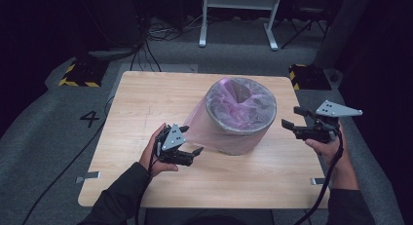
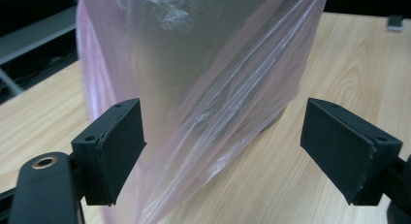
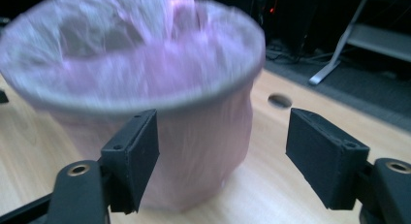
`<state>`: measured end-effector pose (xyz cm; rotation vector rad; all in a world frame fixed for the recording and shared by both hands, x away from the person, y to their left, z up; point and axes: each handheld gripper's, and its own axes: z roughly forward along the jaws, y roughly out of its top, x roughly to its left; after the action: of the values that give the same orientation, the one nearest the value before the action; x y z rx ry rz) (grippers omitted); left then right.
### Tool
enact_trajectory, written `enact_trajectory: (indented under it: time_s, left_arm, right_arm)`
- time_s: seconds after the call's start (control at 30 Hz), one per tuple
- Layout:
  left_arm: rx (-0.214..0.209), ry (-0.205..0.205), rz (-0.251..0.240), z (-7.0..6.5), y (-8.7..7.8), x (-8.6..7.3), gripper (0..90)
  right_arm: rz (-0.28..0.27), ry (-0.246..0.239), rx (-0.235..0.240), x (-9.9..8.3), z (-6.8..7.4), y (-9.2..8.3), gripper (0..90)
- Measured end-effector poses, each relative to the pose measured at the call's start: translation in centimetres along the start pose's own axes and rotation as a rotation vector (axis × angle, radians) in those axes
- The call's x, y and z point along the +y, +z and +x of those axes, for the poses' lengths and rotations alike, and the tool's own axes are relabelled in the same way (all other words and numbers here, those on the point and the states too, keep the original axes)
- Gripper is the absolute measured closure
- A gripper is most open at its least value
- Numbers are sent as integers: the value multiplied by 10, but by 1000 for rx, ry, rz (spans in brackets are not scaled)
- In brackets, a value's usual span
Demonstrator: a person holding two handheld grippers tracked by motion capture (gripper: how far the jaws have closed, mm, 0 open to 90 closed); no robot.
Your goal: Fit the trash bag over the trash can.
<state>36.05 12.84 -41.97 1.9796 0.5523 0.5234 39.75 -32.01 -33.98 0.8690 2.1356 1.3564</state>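
Observation:
A grey round bin point(image 1: 241, 115) lined with a thin pink plastic bag point(image 1: 197, 125) stands on the wooden table point(image 1: 146, 98), right of centre. The bag folds over the rim and hangs loose down the bin's left side. My left gripper point(image 1: 192, 140) sits low at that loose flap, jaws open. In the left gripper view the film point(image 2: 203, 88) hangs just beyond the gap between the pads point(image 2: 121, 146), which do not press on it. My right gripper point(image 1: 290, 116) hovers off the bin's right side, open and holding nothing. In the right gripper view the bin point(image 3: 145, 78) is close ahead, blurred.
The table's right edge runs just under my right hand. A small hole point(image 3: 279, 100) in the tabletop lies behind the bin. On the floor beyond are yellow-black blocks point(image 1: 80, 74), cables and a white frame's legs point(image 1: 238, 20).

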Motion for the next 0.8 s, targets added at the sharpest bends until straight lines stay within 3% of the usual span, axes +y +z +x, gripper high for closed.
enact_trajectory:
  time_s: [0.13,0.23,0.3,0.37,0.6,0.8]
  left_arm:
    - [15,-13,12,3,-14,-4,156]
    - [87,5,66,11,-24,-16,157]
    - [108,-16,86,18,-29,-27,159]
    - [102,-50,128,25,-31,-41,164]
    - [114,-89,301,35,-24,-83,161]
    - [98,-111,360,37,-20,-102,165]
  right_arm:
    - [-5,-30,-8,28,9,1,305]
    - [4,-69,-5,44,15,7,312]
    - [10,-83,2,55,17,15,325]
    - [24,-89,11,65,18,24,333]
    - [101,-138,24,85,25,56,333]
    - [146,-152,27,92,28,78,325]
